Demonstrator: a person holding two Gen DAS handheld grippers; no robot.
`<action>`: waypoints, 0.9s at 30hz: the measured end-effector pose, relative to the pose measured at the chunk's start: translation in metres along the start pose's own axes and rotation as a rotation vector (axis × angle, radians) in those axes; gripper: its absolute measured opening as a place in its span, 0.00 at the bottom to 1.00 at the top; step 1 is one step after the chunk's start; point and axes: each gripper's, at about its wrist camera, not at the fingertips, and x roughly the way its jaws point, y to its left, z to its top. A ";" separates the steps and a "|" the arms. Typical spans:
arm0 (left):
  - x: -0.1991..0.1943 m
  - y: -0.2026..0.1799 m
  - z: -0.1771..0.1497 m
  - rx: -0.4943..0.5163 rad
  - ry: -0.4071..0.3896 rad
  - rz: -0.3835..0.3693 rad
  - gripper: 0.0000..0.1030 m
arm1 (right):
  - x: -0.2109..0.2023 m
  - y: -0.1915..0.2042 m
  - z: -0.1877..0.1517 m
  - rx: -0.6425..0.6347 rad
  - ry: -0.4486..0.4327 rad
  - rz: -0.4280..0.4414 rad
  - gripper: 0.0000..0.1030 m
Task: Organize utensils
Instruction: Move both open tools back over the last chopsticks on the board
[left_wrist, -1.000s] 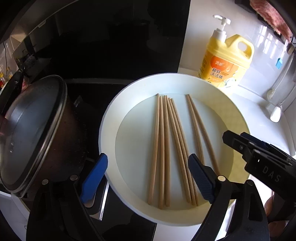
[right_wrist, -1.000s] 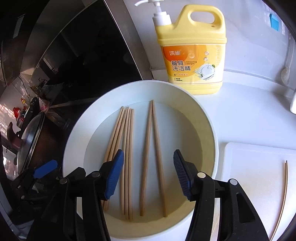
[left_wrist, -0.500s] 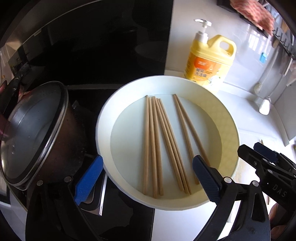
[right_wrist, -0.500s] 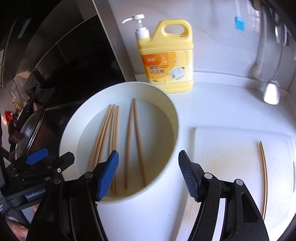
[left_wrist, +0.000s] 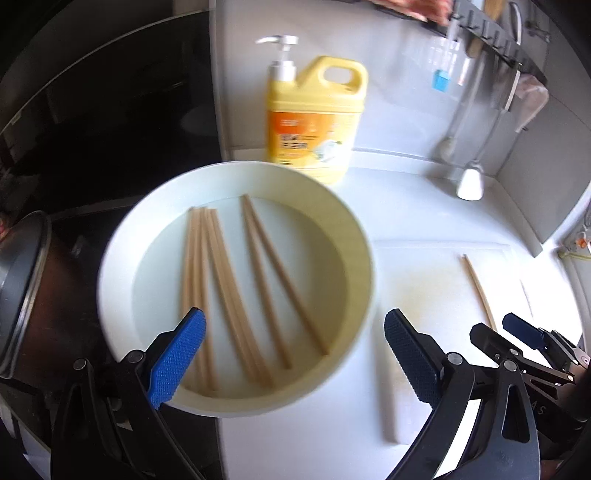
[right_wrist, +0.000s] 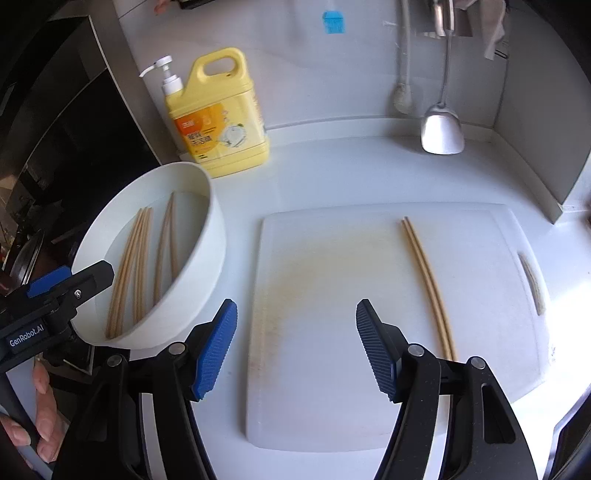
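Counting six chopsticks (left_wrist: 236, 295), bowl (left_wrist: 110, 266)

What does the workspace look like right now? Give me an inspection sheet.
Surface: white counter with a white cutting board on it, faintly stained yellow.
Job's things: one pair of chopsticks on the board; six more chopsticks in the white bowl.
Clutter: yellow dish soap bottle at the wall; lidded pot beside the bowl.
Grippers: left gripper open, empty, over the bowl's near rim; right gripper open, empty, over the board.
Cables: nothing seen.
Surroundings: ladle and other utensils hang on the wall.
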 end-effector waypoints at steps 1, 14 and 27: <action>0.000 -0.010 0.000 0.004 -0.001 -0.008 0.93 | -0.004 -0.011 -0.002 0.008 -0.005 -0.009 0.62; 0.007 -0.131 -0.031 -0.074 0.052 0.053 0.93 | -0.008 -0.146 -0.026 -0.045 0.001 0.026 0.62; 0.002 -0.154 -0.045 -0.092 0.036 0.157 0.93 | 0.034 -0.169 -0.033 -0.132 0.050 0.042 0.62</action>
